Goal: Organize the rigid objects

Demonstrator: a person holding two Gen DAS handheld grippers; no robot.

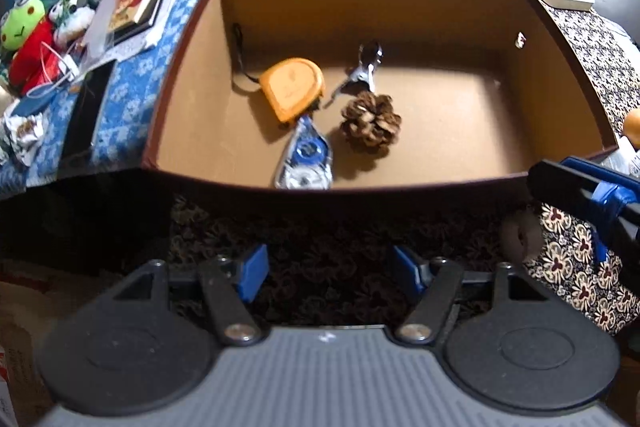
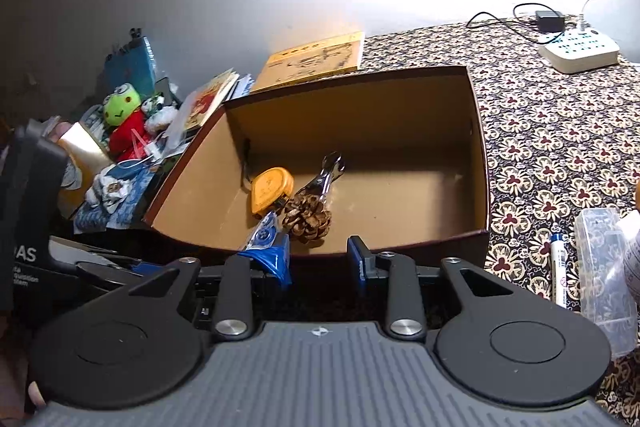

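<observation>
We hold the left gripper just short of the near wall of the cardboard box, its blue-padded fingers spread wide with nothing but patterned cloth between them. The right gripper sits at the same near wall, jaws likewise apart and empty.

Inside the box we see four things bunched toward the left half of the floor. The orange tape measure lies flat, its black wrist strap trailing up against the left wall. Just right of it a metal wrench rests at a slant, one end reaching toward the back. In front of the wrench sits a pine cone — it touches or nearly touches the wrench; we cannot tell which. The blue-and-clear correction tape dispenser lies closest to the near wall, its tip up against the tape measure.

Outside the box on the patterned tablecloth, in the right wrist view, a white marker lies beside a clear plastic case, both well right of the box — and a white power strip stands at the far edge.
</observation>
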